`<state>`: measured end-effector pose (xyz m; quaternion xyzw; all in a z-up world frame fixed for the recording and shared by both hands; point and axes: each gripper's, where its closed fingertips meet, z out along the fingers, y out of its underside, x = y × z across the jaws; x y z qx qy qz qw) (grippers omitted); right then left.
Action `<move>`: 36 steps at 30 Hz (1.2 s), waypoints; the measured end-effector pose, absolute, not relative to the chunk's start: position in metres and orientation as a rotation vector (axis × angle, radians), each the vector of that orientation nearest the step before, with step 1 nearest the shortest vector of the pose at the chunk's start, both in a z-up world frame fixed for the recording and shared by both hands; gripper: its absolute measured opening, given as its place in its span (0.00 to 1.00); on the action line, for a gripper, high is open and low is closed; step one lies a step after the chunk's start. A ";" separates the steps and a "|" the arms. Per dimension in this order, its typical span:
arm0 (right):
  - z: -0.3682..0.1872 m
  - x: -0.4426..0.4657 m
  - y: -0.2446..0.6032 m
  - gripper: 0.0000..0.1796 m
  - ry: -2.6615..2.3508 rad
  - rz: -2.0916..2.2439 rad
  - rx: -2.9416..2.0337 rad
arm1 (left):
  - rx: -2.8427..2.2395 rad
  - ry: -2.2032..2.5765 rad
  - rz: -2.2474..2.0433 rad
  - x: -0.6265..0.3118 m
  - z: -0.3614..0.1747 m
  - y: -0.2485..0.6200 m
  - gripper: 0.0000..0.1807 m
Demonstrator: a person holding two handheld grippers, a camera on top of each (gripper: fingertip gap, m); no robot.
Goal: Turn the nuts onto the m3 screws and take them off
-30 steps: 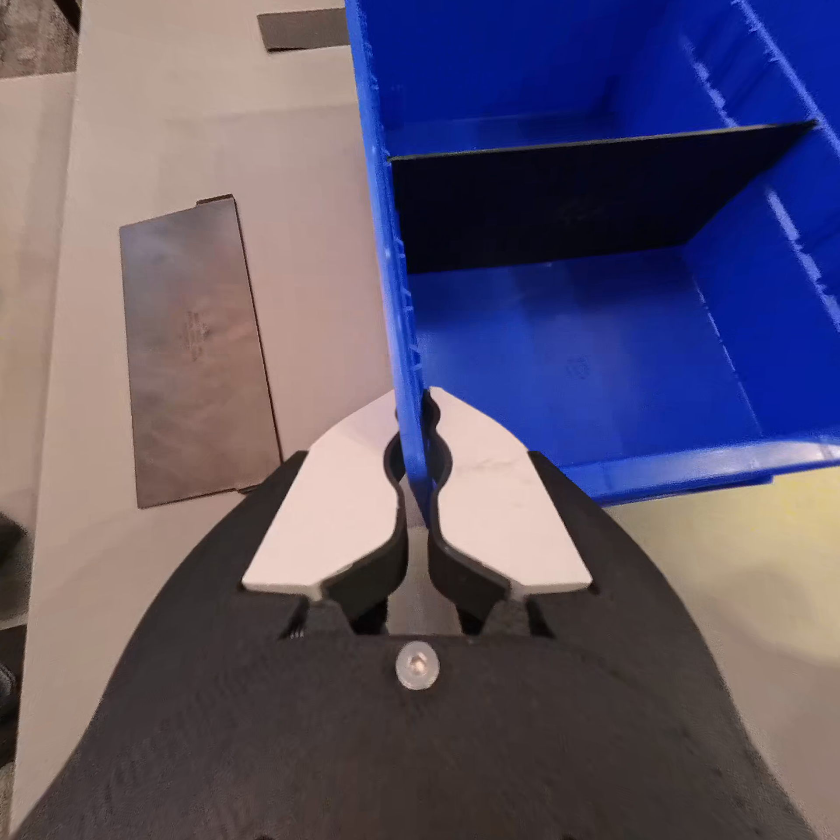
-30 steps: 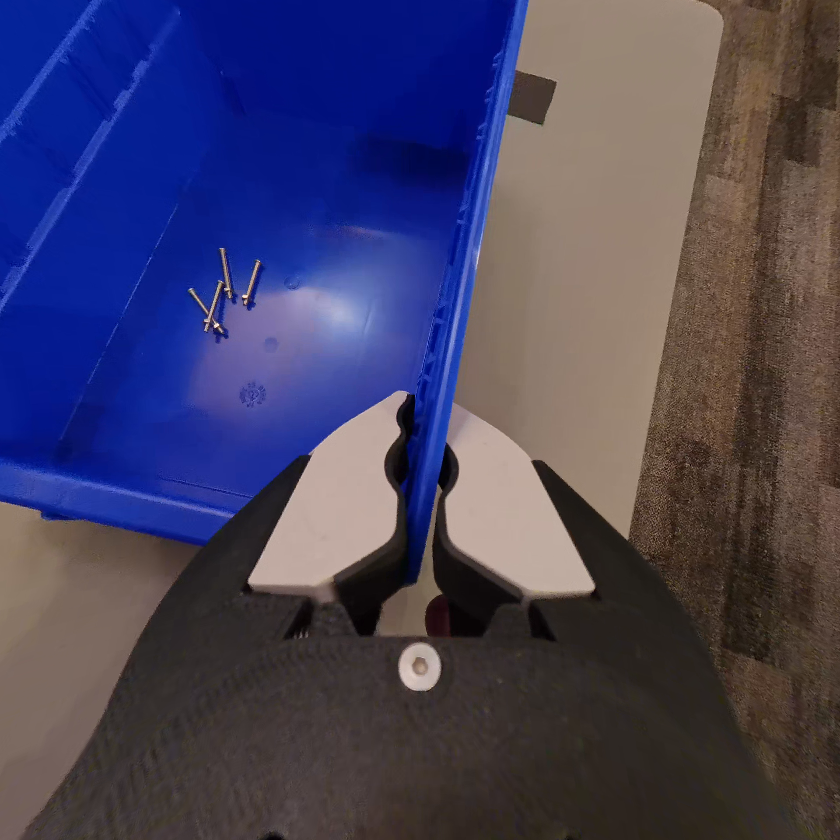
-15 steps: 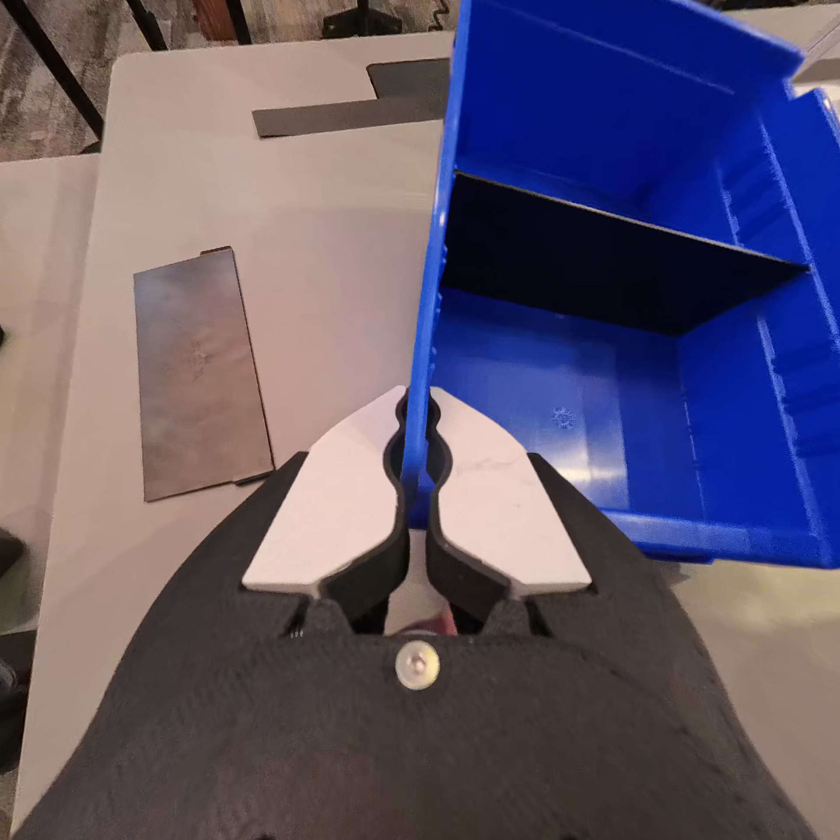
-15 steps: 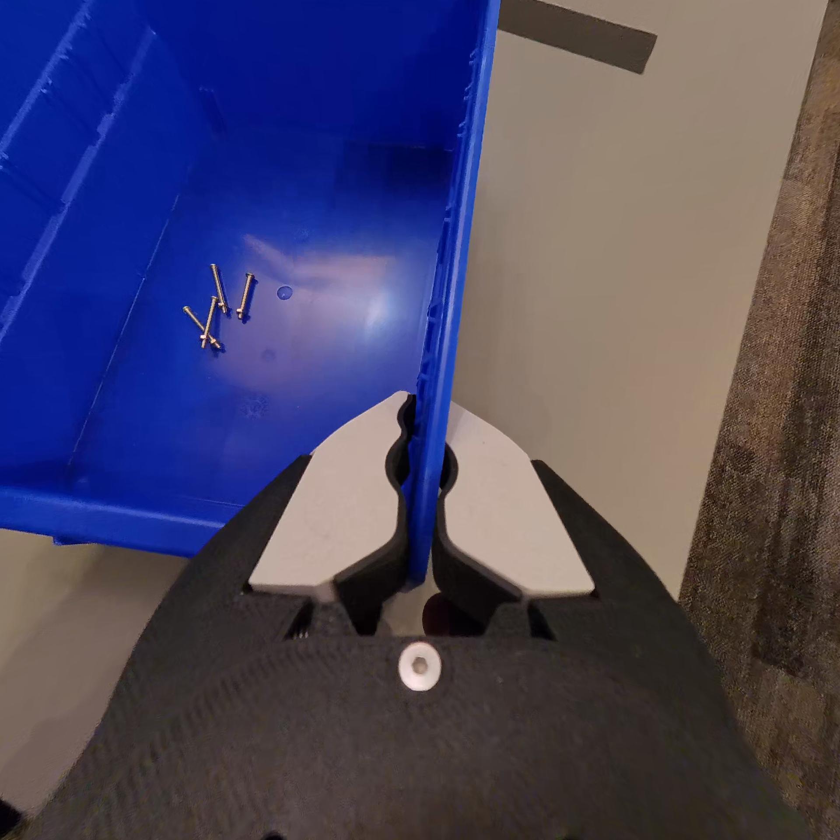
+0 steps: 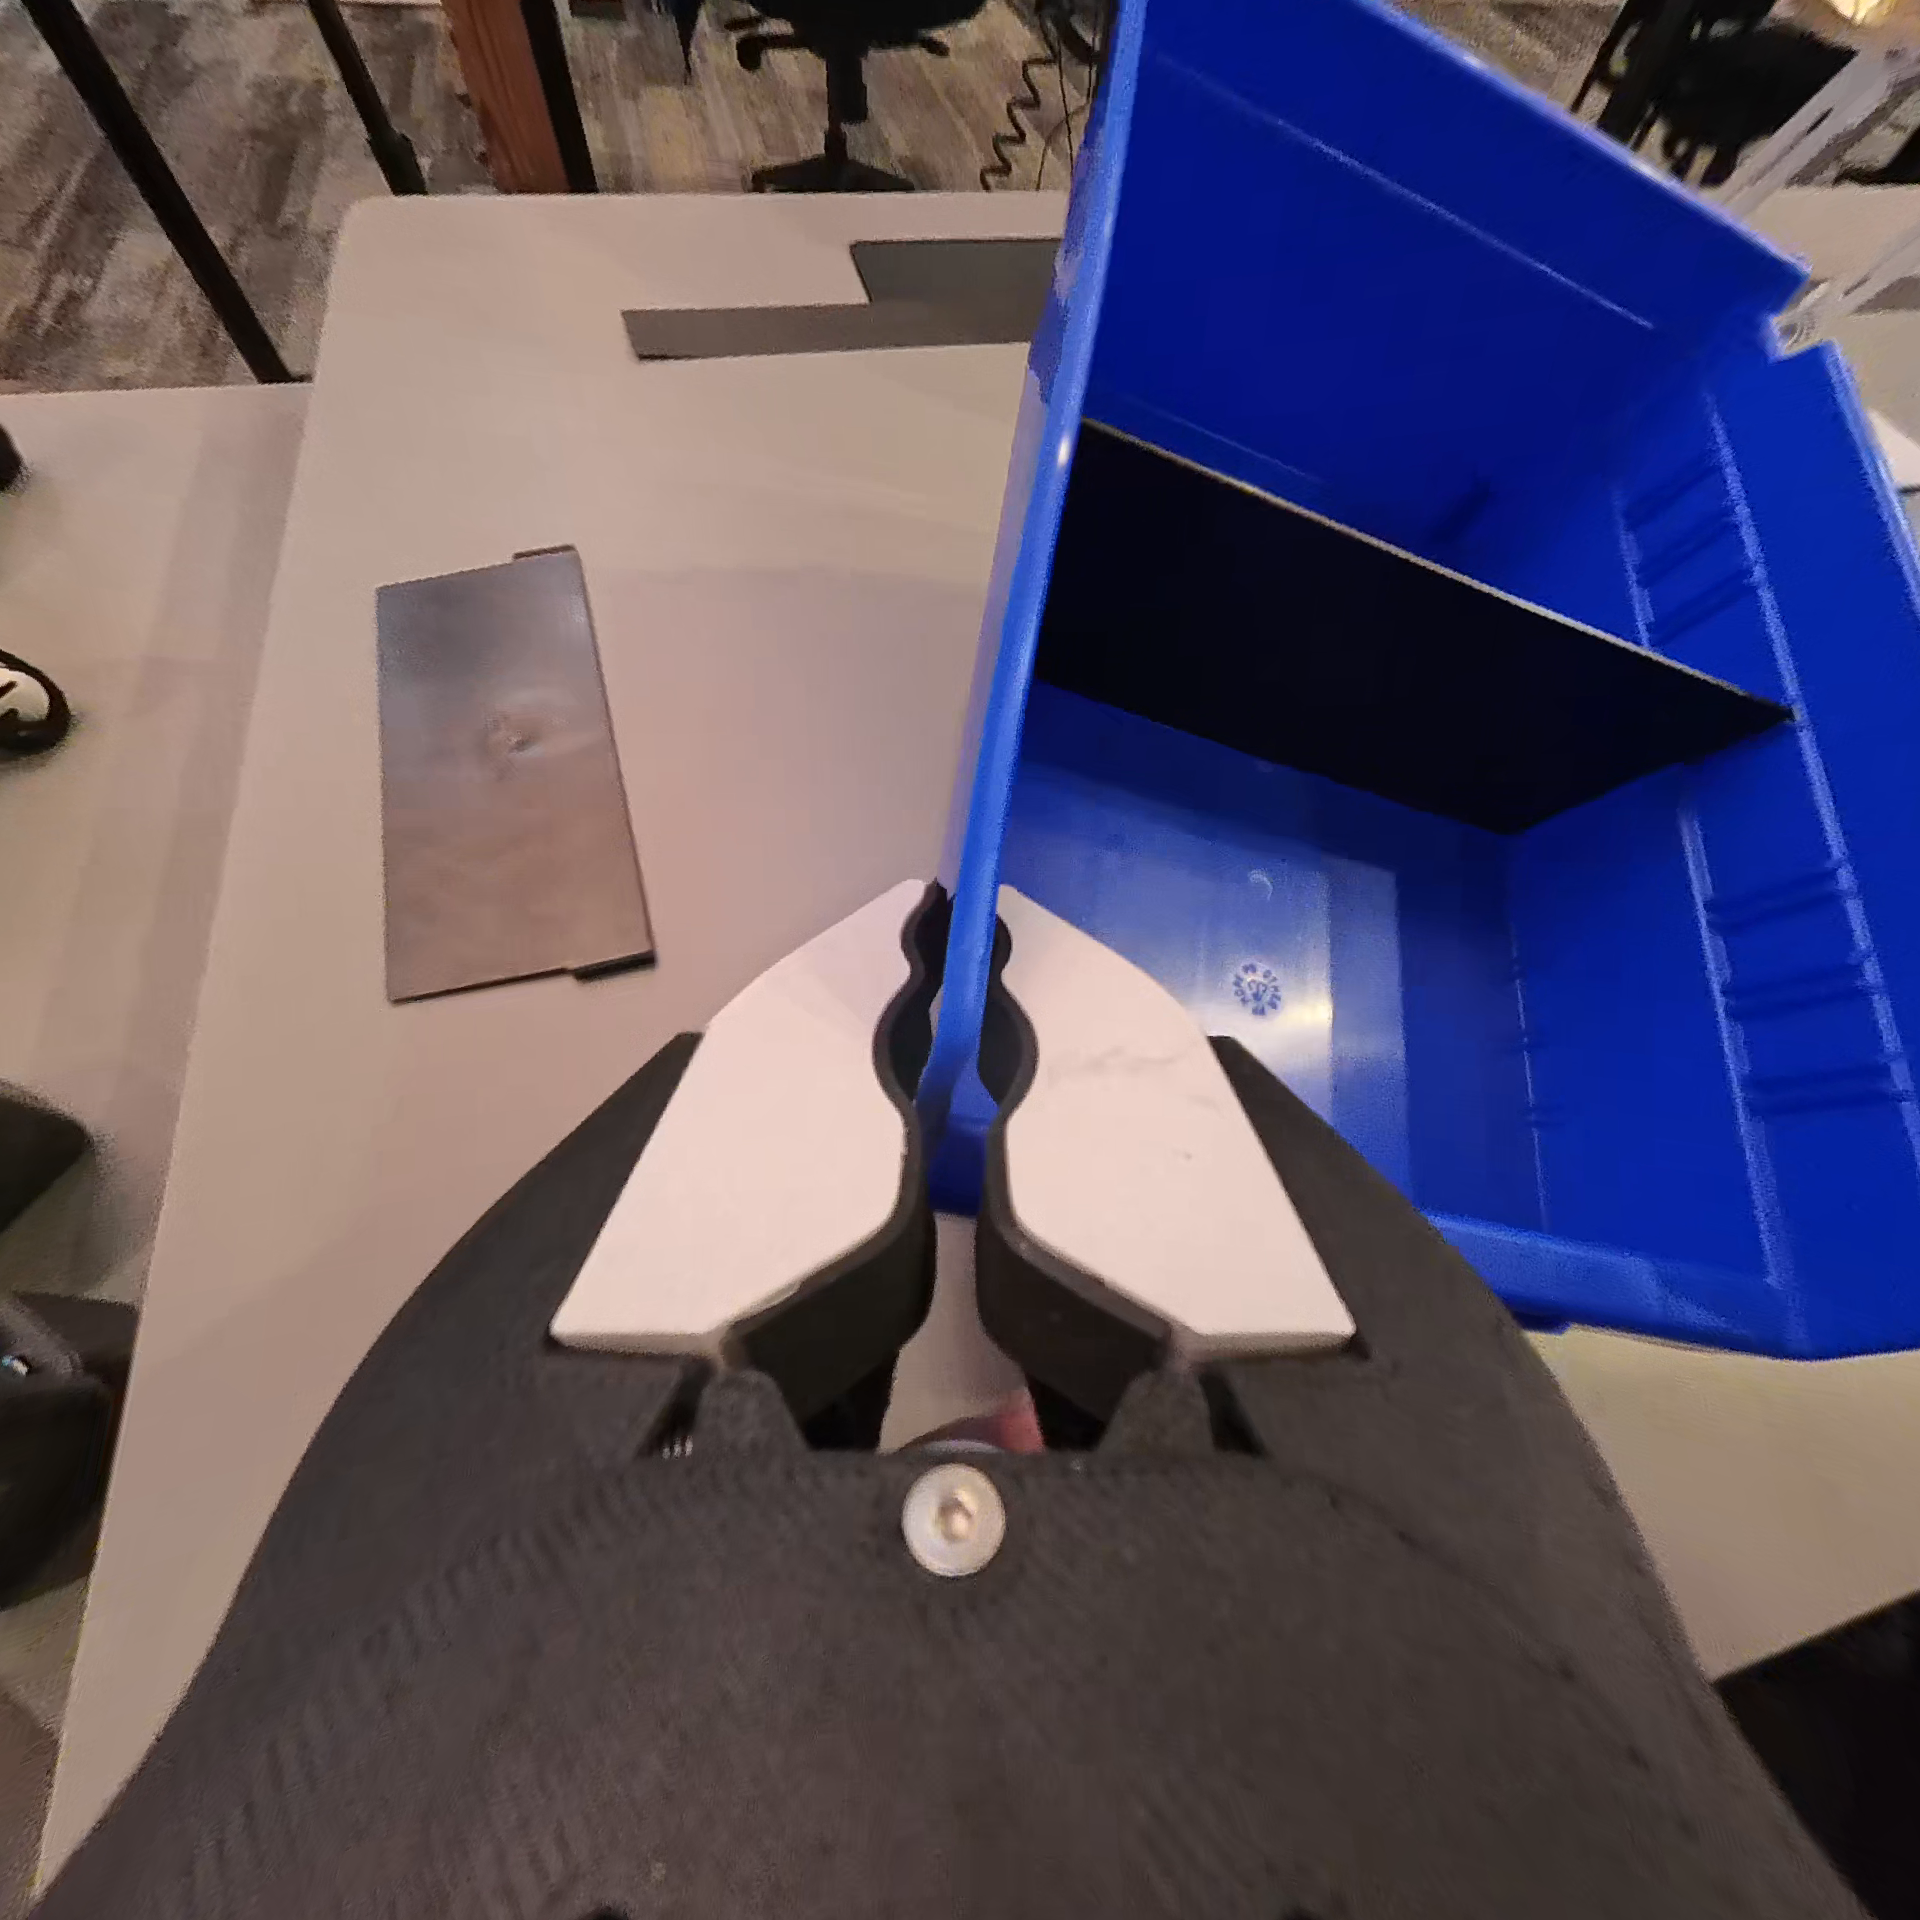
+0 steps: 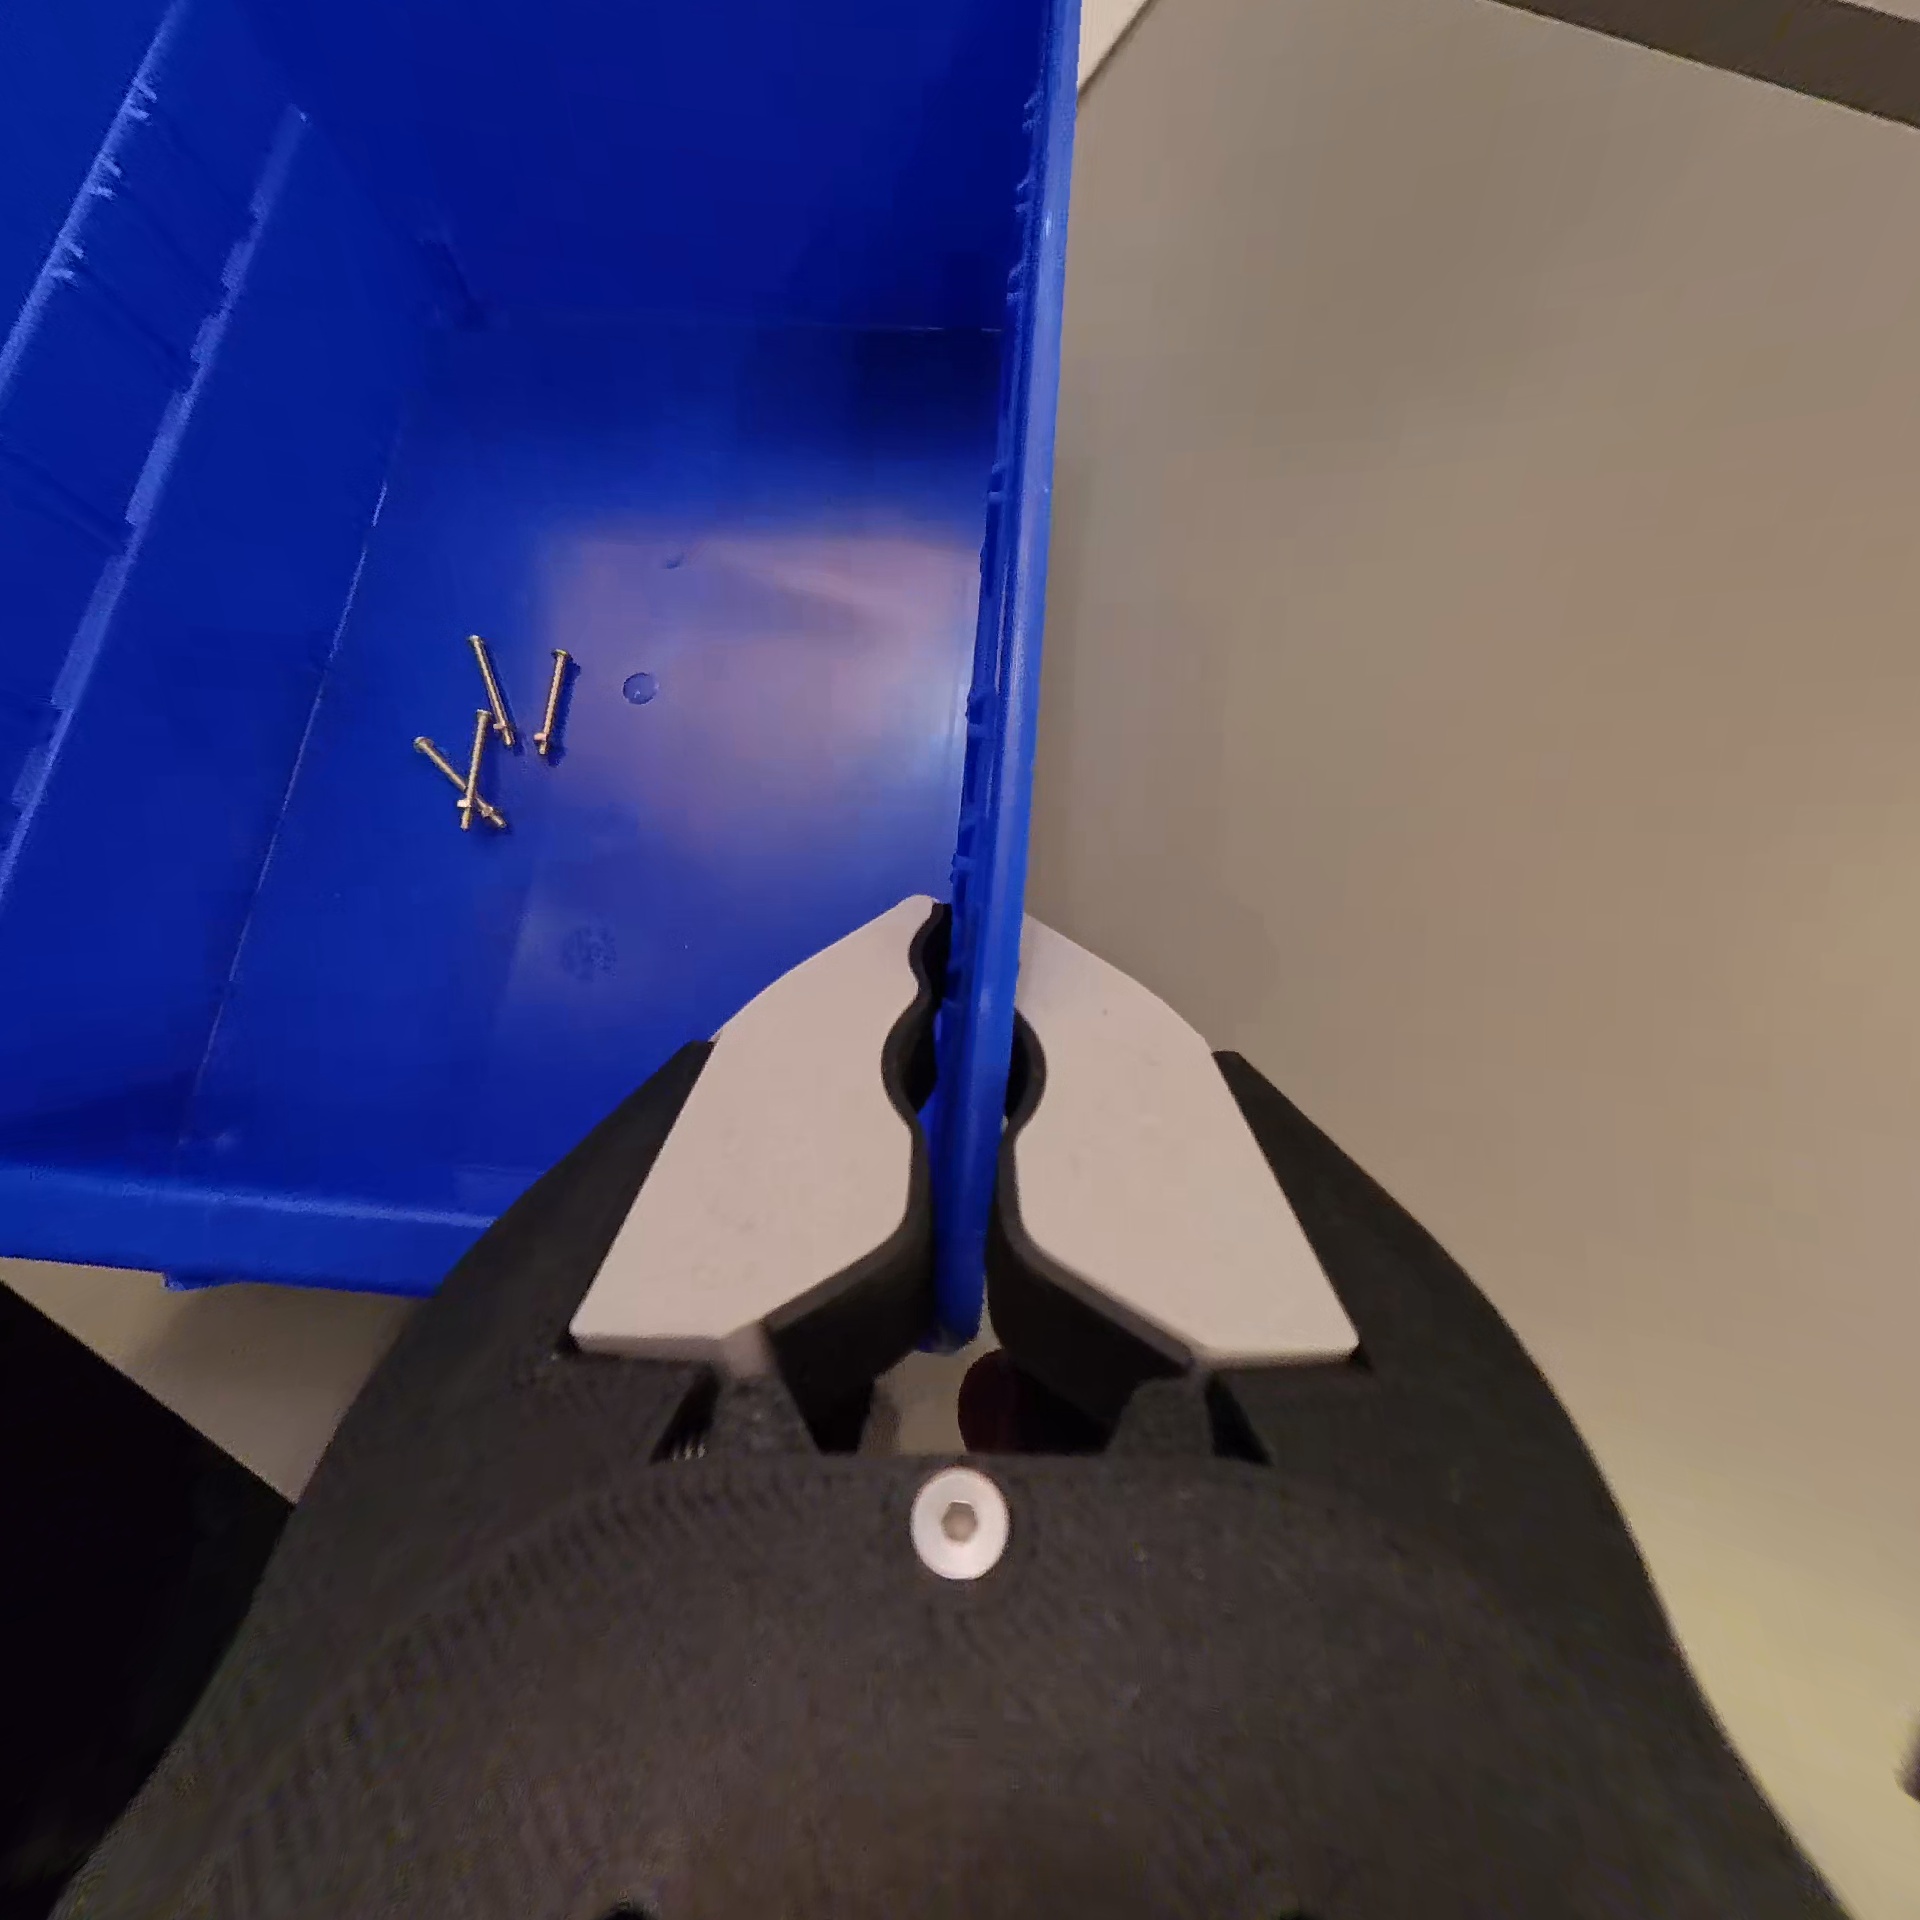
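Note:
A blue plastic bin (image 5: pixel 1558 1039) is held tilted above the pale table. My left gripper (image 5: pixel 961 914) is shut on the bin's left wall, near its front corner. My right gripper (image 6: pixel 977 925) is shut on the bin's right wall (image 6: pixel 1029 520). Several thin brass-coloured screws (image 6: pixel 488 727) lie loose on the bin floor in the right wrist view. A black divider (image 5: pixel 1351 644) crosses the bin in the left wrist view; the compartment in front of it shows no parts. No nuts show in either view.
A grey metal plate (image 5: pixel 499 769) lies flat on the table (image 5: pixel 727 582) left of the bin. Dark strips (image 5: pixel 831 322) lie at the table's far edge. Chairs and carpet lie beyond. A dark strip (image 6: pixel 1766 42) sits at the table's far right. The grippers' ends are close to 75 cm from one another.
Both grippers have lifted and tilted the bin, raising its far end. The left view now looks farther across the table into the room. The screws have kept their place on the bin floor.

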<state>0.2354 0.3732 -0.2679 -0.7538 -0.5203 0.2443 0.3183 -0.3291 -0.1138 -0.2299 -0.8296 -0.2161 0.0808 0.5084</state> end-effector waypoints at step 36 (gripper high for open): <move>-0.270 -0.148 0.240 0.05 -1.446 0.802 -1.912 | -1.723 -0.609 0.243 -0.332 -0.152 -0.199 0.02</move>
